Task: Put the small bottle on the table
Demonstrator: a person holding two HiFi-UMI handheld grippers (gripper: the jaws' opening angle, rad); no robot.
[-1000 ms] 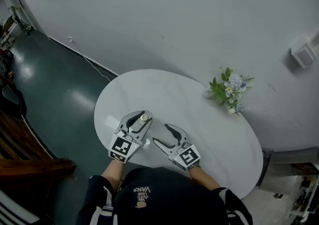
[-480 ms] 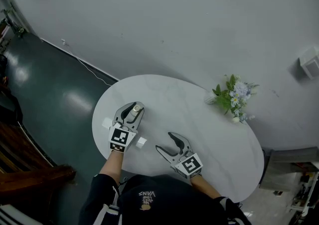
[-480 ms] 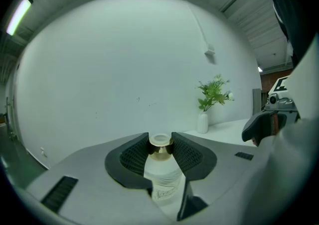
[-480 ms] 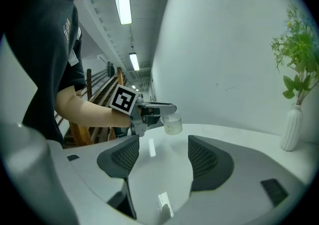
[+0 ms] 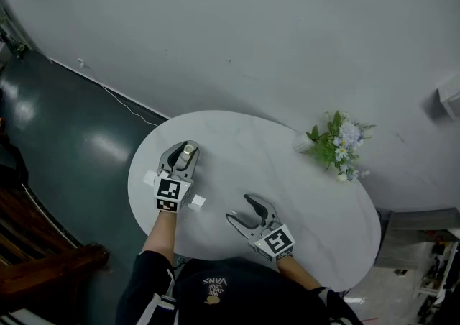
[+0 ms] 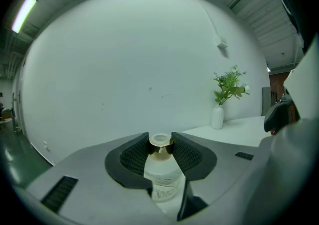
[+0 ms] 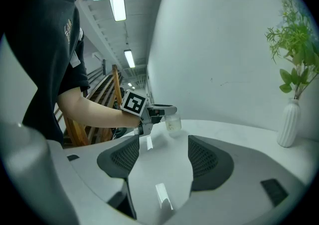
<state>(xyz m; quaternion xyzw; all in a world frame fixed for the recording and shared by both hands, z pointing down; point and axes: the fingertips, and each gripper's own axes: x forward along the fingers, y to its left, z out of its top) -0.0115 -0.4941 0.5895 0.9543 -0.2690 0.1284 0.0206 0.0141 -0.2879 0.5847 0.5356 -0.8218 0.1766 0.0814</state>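
In my left gripper (image 6: 160, 145) view, the small bottle (image 6: 162, 179) has its base hidden behind the jaw bodies, and its label print is too small to read. In the head view, white squares (image 5: 195, 201) near the bottle are too small to identify.

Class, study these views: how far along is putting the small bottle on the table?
Done: the left tongs grip the small bottle by its neck. In hand: it seems just above the table. Left: set it down, release. The right tongs are open, empty.

print: "VANS" — upside down | on: black shirt (image 5: 244, 302) | else: none legible
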